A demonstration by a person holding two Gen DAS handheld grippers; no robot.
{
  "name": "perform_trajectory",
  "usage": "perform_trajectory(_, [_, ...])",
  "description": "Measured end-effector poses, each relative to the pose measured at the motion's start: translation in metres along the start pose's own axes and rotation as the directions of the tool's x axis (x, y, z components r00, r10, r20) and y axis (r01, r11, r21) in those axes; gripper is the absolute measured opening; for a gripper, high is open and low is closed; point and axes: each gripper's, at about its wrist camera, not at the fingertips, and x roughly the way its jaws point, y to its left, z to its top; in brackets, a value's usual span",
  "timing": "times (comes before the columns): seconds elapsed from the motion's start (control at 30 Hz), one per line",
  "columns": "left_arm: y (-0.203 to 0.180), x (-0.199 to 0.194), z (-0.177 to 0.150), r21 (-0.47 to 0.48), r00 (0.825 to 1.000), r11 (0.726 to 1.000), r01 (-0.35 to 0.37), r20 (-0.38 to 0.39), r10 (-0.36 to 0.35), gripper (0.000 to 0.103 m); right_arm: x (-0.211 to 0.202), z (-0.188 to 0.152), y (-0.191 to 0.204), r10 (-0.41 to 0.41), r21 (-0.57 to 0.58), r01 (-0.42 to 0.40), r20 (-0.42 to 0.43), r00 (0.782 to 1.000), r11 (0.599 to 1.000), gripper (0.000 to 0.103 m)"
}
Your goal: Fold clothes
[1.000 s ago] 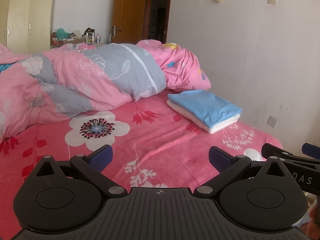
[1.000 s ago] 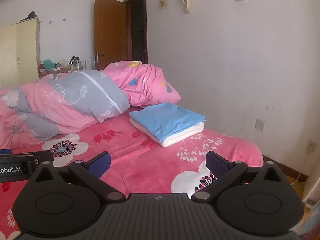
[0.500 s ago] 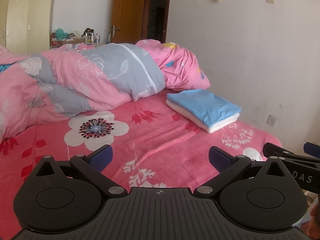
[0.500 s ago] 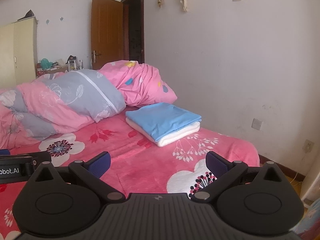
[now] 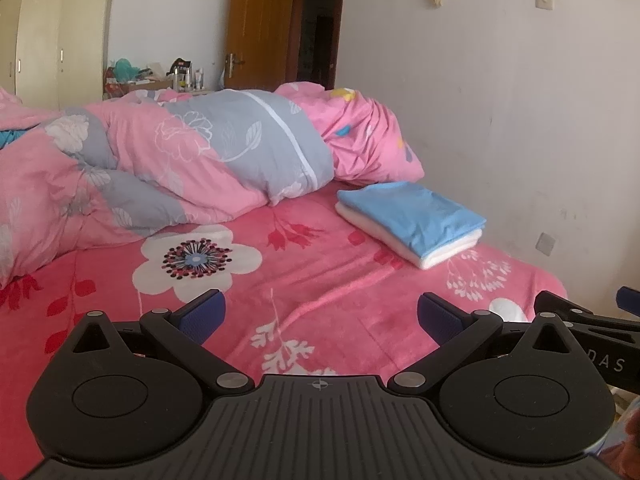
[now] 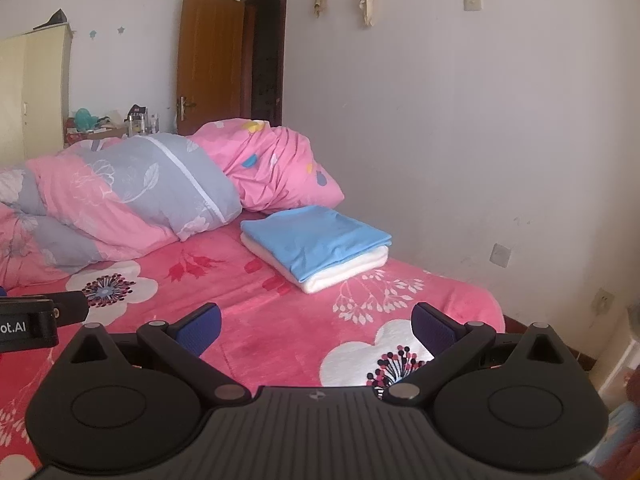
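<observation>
A folded blue garment (image 5: 416, 214) (image 6: 316, 236) lies on top of a folded white one (image 5: 444, 250) (image 6: 348, 270), stacked on the pink flowered bed sheet (image 5: 304, 280) (image 6: 276, 320) near the wall. My left gripper (image 5: 320, 316) hovers open over the sheet, well short of the stack, with nothing between its blue pads. My right gripper (image 6: 316, 322) is likewise open and empty, the stack ahead of it. Each gripper's body shows at the edge of the other's view.
A bunched pink and grey quilt (image 5: 180, 168) (image 6: 128, 200) fills the far left of the bed. The white wall (image 5: 500, 120) runs along the bed's right side. A brown door (image 6: 210, 64), a cream wardrobe (image 5: 56, 44) and a cluttered table (image 5: 160, 78) stand behind.
Both views have shifted slightly; in the right wrist view the stack sits further left than a second ago. Both grippers stay open and empty.
</observation>
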Motion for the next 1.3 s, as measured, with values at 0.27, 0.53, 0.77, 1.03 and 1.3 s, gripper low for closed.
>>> perform_trajectory(0.27, [0.0004,-0.0004,0.0003,0.001,1.000,1.000,-0.004,0.000,0.004,0.103,0.0005,0.0005,-0.0001,-0.001,-0.004,0.001,-0.003,1.000,1.000,0.103])
perform_trajectory(0.53, [0.0013,-0.0023,0.0004,-0.001,1.000,1.000,-0.004,0.003,0.004,0.103,0.0011,0.0007,-0.0008,0.002,-0.002,-0.002,-0.004,1.000,1.000,0.103])
perform_trajectory(0.77, [0.0023,-0.0022,0.0004,-0.002,1.000,1.000,-0.002,0.005,0.002,0.103,-0.0005,0.0002,-0.0001,-0.001,-0.001,0.001,-0.003,1.000,1.000,0.103])
perform_trajectory(1.03, [0.0036,-0.0014,0.0011,-0.002,1.000,1.000,0.000,0.003,0.000,0.103,-0.0014,-0.0001,0.0001,-0.002,0.001,0.002,-0.003,1.000,1.000,0.103])
perform_trajectory(1.3, [0.0018,-0.0015,0.0010,0.000,1.000,1.000,-0.004,0.004,0.004,0.103,0.0001,0.0002,-0.0002,0.005,0.003,-0.004,-0.006,1.000,1.000,0.103])
